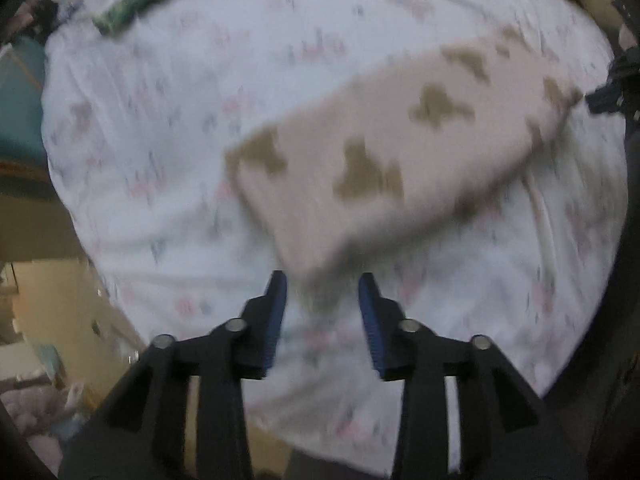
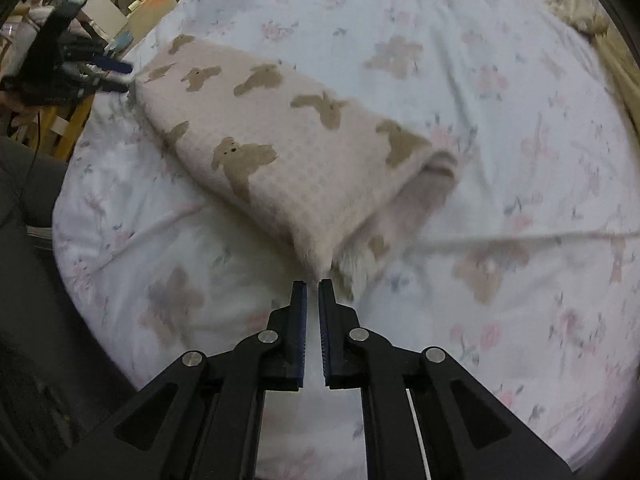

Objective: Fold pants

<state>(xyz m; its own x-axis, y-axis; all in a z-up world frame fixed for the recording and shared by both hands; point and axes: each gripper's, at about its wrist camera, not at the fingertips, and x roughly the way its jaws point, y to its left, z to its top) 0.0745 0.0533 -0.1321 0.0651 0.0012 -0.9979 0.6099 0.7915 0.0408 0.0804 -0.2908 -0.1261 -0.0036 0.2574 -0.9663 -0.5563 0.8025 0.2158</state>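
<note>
A bed (image 2: pixel 500 92) fills both views, covered by a white sheet printed with faint pink flowers and tan bears. The sheet is creased, with one long ridge running across it on the right side of the right wrist view. Along the bed's far right edge lies a tan, tasselled blanket (image 2: pixel 580 16). At the far left corner in the left wrist view sits a green patterned cloth (image 1: pixel 132 4), blurred. Beyond the bed's left edge that view shows pale wooden furniture (image 1: pixel 60 300) and clutter on the floor, too smeared to name.

The pants (image 2: pixel 280 148), pale pink waffle knit with brown bears, lie folded into a thick oblong bundle in the middle of the bed, set diagonally. The layered open end of the fold faces right in the right wrist view.

The left gripper (image 1: pixel 322 280) hovers at one corner of the bundle, its blue-padded jaws spread wide with the corner just ahead of the gap; the blur hides whether a pad touches cloth. The right gripper (image 2: pixel 313 284) is at the opposite near corner, jaws drawn in to a narrow slit with nothing between them, the tips just short of the fabric. In the right wrist view the left gripper shows at the bundle's far left end.
</note>
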